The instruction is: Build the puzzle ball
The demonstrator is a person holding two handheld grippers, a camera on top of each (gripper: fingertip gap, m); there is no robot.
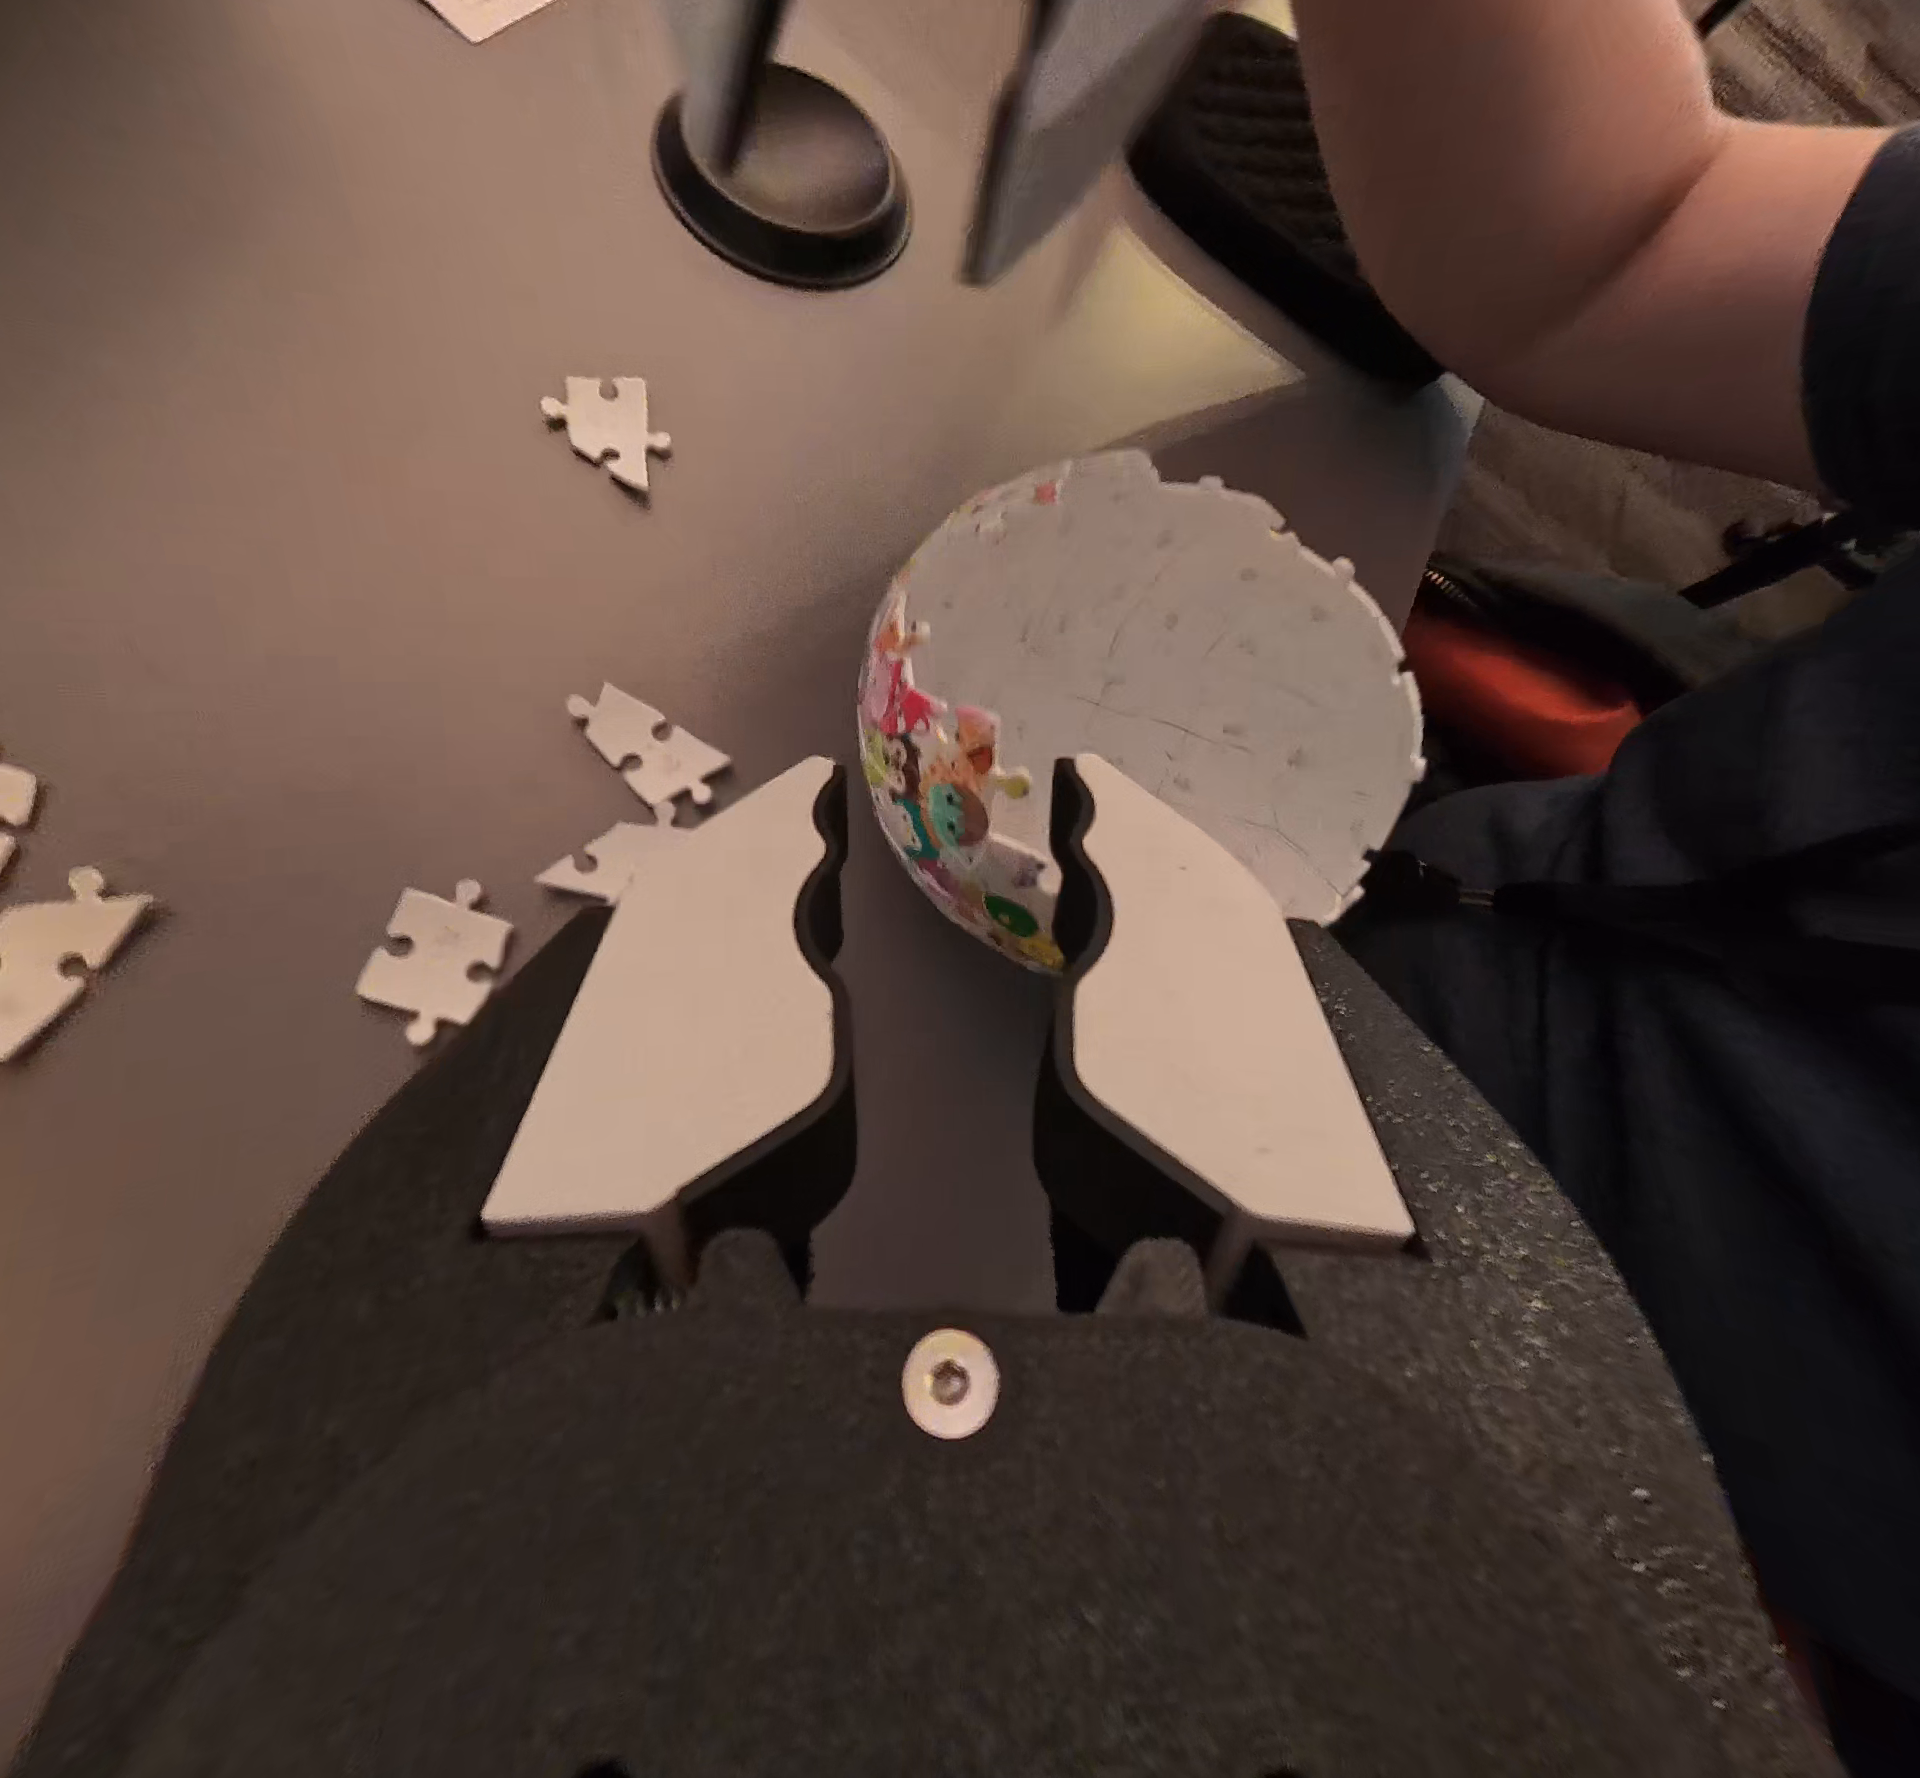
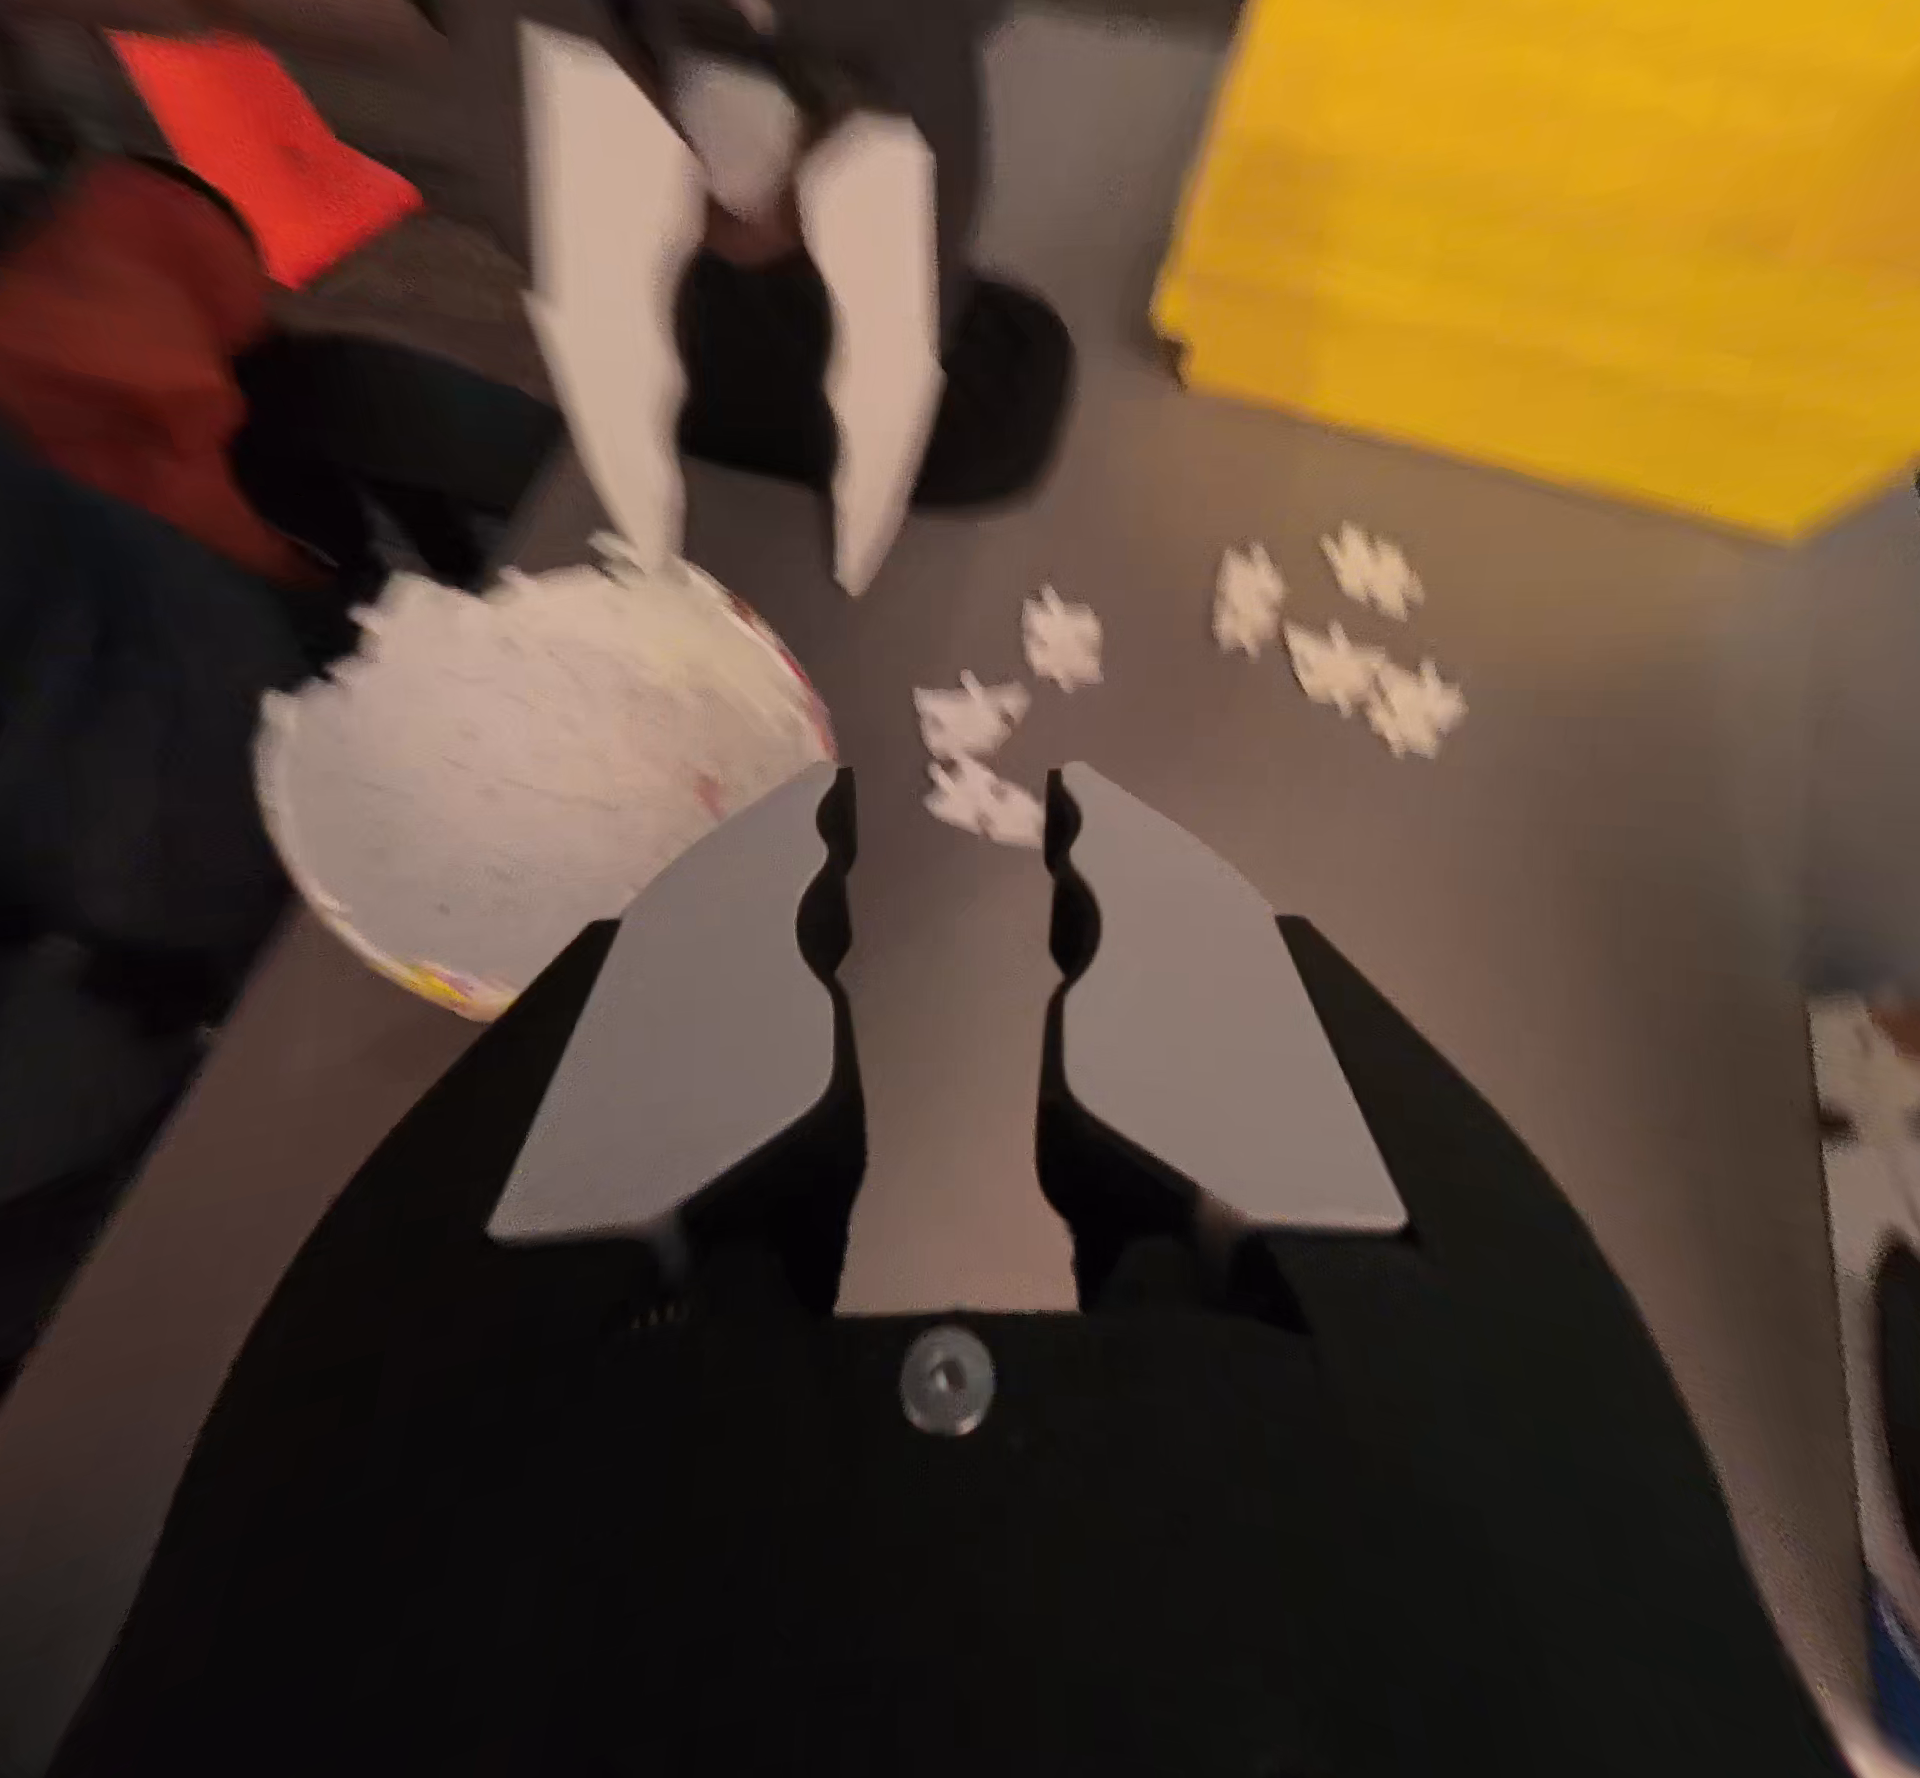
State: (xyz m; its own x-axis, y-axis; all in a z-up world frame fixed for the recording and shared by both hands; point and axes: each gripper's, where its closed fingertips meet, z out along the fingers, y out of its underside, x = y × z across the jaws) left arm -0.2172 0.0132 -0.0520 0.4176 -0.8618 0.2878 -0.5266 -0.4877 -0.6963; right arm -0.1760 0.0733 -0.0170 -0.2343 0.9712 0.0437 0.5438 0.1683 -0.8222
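Thin card, light and easily crushed: the half-built ball [image 1: 1143, 679] sits just past the left gripper [image 1: 948, 772], right of its tip; grip its jagged rim gently. Loose pieces [image 1: 646, 746] lie left. Both left and right gripper [image 2: 948, 778] gape, empty

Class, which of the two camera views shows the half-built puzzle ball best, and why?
The left wrist view shows the half-built puzzle ball best: it is sharp, with the white inner face, jagged rim and colourful printed outside all readable. The right wrist view is motion-blurred; there the puzzle ball is a pale bowl shape, partly cut off by the right hand-held gripper.
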